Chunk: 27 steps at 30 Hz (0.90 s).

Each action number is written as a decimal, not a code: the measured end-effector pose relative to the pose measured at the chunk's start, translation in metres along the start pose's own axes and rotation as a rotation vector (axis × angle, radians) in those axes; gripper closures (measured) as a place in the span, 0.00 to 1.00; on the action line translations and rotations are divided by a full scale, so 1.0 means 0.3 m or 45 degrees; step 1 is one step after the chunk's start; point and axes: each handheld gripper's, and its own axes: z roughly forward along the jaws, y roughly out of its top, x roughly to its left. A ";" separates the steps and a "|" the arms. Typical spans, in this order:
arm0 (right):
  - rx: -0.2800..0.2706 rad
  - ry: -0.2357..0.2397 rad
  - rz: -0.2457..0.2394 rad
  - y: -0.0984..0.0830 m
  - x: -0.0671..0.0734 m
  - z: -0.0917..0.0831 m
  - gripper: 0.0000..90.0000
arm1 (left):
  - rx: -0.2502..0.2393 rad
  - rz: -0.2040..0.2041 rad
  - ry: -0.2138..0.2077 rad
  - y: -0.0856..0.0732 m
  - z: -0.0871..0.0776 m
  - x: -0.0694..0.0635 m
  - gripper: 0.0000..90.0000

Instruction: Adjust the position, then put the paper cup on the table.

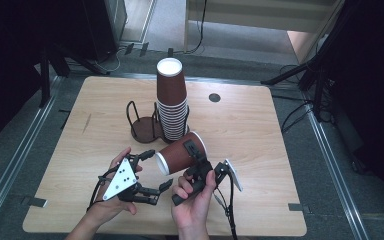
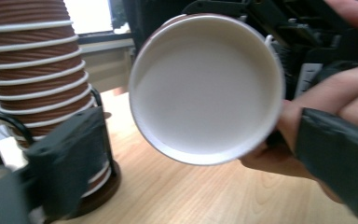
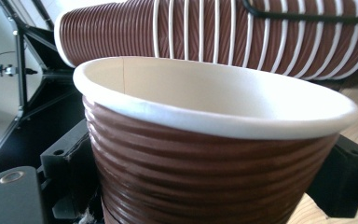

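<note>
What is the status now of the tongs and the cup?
Right tongs shut on single cup, held sideways. Left tongs open, apart from the cup's mouth. Cup stack in wire holder behind; path clear.

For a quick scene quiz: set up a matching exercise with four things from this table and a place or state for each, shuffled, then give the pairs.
Things:
1. cup
2. stack
3. left gripper
4. empty holder

States:
A. jaws open, nothing between them
B. upright in a wire holder, mouths down
C. lying sideways in the right gripper
D. left of the stack, nothing in it

Pairs: 1-C, 2-B, 3-A, 4-D
</note>
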 end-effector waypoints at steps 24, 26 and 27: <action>-0.100 -0.061 -0.283 0.035 0.032 -0.012 0.13 | 0.061 -0.043 0.048 -0.014 -0.024 0.027 0.01; -0.098 -0.058 -0.306 0.039 0.032 -0.012 0.13 | 0.066 -0.045 0.052 -0.017 -0.027 0.031 0.01; -0.108 -0.066 -0.332 0.041 0.034 -0.012 0.13 | 0.068 -0.049 0.055 -0.019 -0.028 0.034 0.01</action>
